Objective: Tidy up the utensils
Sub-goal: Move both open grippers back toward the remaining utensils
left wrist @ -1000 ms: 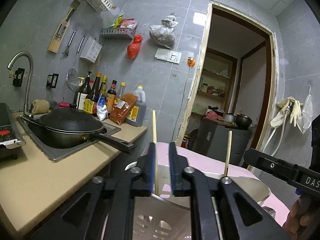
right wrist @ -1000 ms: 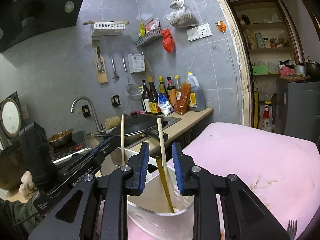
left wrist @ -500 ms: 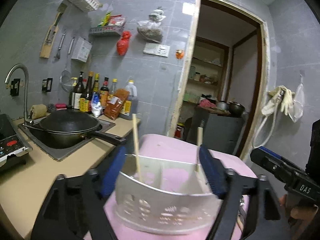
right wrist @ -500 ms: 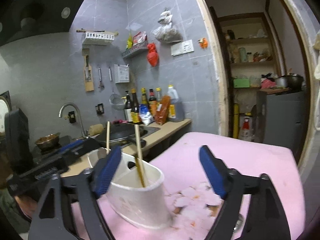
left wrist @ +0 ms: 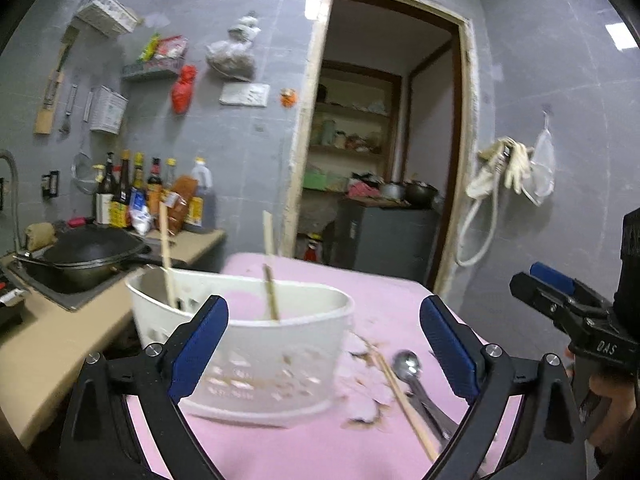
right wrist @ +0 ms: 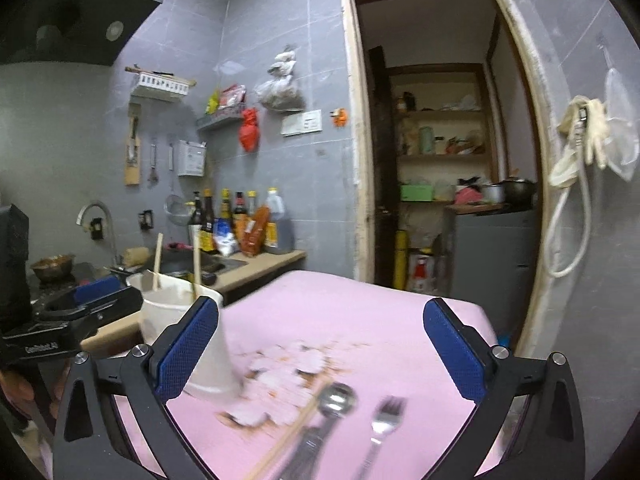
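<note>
Both sets of fingers spread wide, just been opening, nothing between them: left gripper (left wrist: 324, 344) backed off the white caddy (left wrist: 256, 344), right gripper (right wrist: 320, 348) over the loose pieces. Two chopsticks (left wrist: 270, 280) standing in the caddy on the pink tabletop (right wrist: 360, 304). Still lying flat beside it: one chopstick (right wrist: 292, 436), a spoon (right wrist: 336, 400), a fork (right wrist: 386, 416). Looks like between drops. Next up probably a low pinch on that stray chopstick or the spoon's handle, then into the caddy.
</note>
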Demonstrator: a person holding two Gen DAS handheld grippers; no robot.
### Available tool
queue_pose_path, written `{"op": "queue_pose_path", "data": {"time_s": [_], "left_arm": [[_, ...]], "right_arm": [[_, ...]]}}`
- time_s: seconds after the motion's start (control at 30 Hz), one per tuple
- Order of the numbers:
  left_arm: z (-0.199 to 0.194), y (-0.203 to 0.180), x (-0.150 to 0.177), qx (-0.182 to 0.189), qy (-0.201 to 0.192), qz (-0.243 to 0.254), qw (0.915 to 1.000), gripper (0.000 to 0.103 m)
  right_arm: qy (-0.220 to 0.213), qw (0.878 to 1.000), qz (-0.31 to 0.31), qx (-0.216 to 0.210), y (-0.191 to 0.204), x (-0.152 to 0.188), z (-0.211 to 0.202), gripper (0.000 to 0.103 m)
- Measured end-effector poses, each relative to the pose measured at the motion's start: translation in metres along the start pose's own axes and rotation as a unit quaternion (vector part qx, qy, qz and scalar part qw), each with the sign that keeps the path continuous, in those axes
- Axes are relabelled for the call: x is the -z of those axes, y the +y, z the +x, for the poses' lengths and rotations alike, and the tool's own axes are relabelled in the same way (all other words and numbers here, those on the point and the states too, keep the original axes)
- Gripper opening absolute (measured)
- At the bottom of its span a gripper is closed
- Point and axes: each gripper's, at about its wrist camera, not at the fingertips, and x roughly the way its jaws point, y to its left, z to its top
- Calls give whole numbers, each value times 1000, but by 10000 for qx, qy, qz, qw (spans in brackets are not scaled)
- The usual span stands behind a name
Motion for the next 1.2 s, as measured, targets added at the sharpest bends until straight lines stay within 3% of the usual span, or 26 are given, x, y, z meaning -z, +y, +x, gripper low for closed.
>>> {"op": "queue_pose_path", "data": {"time_s": [0.27,0.57,0.67,0.73,0.83,0.93,1.2], "left_arm": [[18,-26,9,387,743,-34,9965,94],[46,-53,21,456,1502,360,9869,92],[57,-60,29,569,1799,492,9808,77],[68,-65,34,709,2115,567,9731,57],[87,-71,42,904,2598,563,9598,43],[102,-74,50,953,2952,558,9490,32],[139,-70,63,778,3615,260,9288,23]], "right_arm": [[424,9979,108,479,-38,17,-16,103],[1246,9893,530,547,-69,38,6,101],[1646,9838,422,574,-70,47,20,89],[1868,9804,329,535,-69,52,28,82],[2199,9743,208,432,-67,61,42,71],[2414,9699,171,276,-66,66,55,68],[2782,9602,240,-19,-69,71,77,62]]}}
